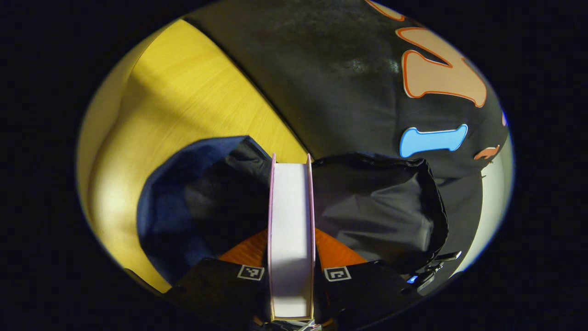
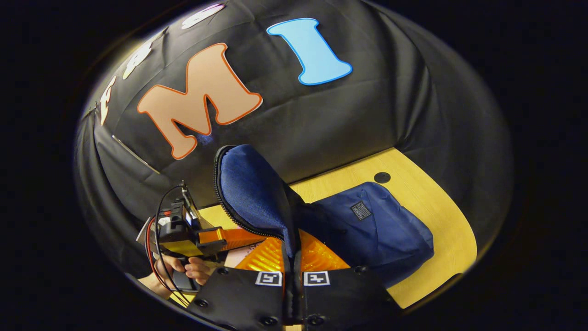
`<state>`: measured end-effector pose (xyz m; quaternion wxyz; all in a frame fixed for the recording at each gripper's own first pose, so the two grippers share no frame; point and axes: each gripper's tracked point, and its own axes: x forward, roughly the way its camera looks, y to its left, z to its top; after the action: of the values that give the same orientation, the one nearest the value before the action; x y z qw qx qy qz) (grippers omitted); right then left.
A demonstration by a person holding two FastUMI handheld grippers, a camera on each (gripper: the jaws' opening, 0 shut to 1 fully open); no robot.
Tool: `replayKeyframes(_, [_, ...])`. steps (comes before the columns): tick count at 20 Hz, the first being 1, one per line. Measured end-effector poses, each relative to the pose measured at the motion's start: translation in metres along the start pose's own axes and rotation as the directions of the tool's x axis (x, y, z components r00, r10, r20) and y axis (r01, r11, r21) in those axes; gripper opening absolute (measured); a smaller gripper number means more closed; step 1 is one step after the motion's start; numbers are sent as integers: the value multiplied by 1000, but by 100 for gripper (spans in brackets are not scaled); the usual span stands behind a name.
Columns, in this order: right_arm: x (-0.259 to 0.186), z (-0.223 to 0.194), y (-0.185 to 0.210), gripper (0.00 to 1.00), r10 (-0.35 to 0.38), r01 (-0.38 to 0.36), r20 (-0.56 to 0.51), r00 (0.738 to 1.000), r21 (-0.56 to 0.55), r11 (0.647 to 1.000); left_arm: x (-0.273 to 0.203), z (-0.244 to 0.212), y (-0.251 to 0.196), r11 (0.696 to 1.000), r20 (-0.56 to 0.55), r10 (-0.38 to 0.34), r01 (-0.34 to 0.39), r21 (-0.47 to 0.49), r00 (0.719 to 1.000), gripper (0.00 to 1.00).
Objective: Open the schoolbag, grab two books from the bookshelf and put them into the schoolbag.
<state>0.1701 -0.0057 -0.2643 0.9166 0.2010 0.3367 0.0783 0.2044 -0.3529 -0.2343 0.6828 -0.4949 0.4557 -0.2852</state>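
Recording booth: black cloth wall [image 2: 349, 119] behind a yellow wooden tabletop [image 1: 183, 105].

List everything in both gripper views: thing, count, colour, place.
schoolbag: 1, dark blue with black lining, lying open on the table, flap pinched up by the right gripper
book: 1, white page edge with pale pink covers, held upright over the bag's opening
table: 1, yellow wood, under the bag
booth wall: 1, black cloth, behind the table
left gripper: 1, shut on the book
right gripper: 1, shut on the schoolbag's flap
hand: 1, holding the left gripper, lower left of the right gripper view
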Motion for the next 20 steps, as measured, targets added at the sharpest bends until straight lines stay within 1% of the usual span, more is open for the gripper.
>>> replayKeyframes(1, [0, 1, 0, 4, 0, 0, 3, 1000, 5, 1000, 5, -5, 1, 1000, -8, 1, -1, 1, 1000, 34])
replayKeyframes(3, [-1, 2, 0, 2, 2, -2, 8, 1000, 13, 1000, 16, -15, 0, 1000, -25, 1, -1, -2, 1000, 33])
replayKeyframes(7, [-2, 4, -1, 4, -3, 2, 17, 1000, 20, 1000, 34, -30, 0, 999, -55, -8, 6, -35, 998, 34])
replayKeyframes(9, [-2, 4, -3, 4, -8, 7, 17, 1000, 18, 1000, 36, -32, 1, 999, -58, -11, 9, -35, 998, 33])
replayKeyframes(10, [-1, 4, -3, 2, -9, 9, 17, 1000, 19, 1000, 37, -32, 1, 999, -61, -10, 8, -33, 998, 33])
replayKeyframes(11, [0, 5, -2, 4, -10, 10, 18, 1000, 23, 1000, 36, -31, 1, 999, -59, -9, 7, -32, 998, 31])
replayKeyframes(12, [0, 5, -3, 2, -11, 11, 19, 1000, 29, 1000, 36, -30, 1, 999, -60, -8, 6, -35, 998, 31])
replayKeyframes(13, [1, 5, -3, 2, -12, 11, 20, 1000, 34, 999, 35, -30, 2, 999, -59, -6, 4, -39, 998, 36])
replayKeyframes(14, [1, 5, -4, 2, -12, 12, 19, 1000, 35, 999, 37, -29, 2, 999, -55, -4, 2, -44, 998, 34])
replayKeyframes(15, [1, 6, -4, 4, -15, 15, 21, 1000, 34, 999, 37, -28, 4, 999, -53, 3, -5, -40, 999, 34])
replayKeyframes(16, [2, 6, -5, 2, -19, 19, 23, 1000, 31, 999, 37, -27, 5, 999, -48, 12, -14, -34, 999, 34])
replayKeyframes(17, [2, 6, -5, 4, -22, 21, 23, 999, 30, 999, 37, -26, 10, 999, -45, 37, -38, -23, 998, 34])
replayKeyframes(18, [3, 5, -6, 2, -25, 24, 25, 999, 33, 999, 38, -27, 9, 999, -53, 33, -34, -13, 998, 35])
replayKeyframes(19, [3, 4, -5, 2, -26, 25, 24, 999, 38, 999, 39, -27, 15, 997, -48, 73, -73, 13, 996, 37])
replayKeyframes(20, [3, 4, -6, 3, -31, 30, 27, 999, 42, 999, 40, -28, 23, 991, -43, 122, -119, 64, 992, 47])
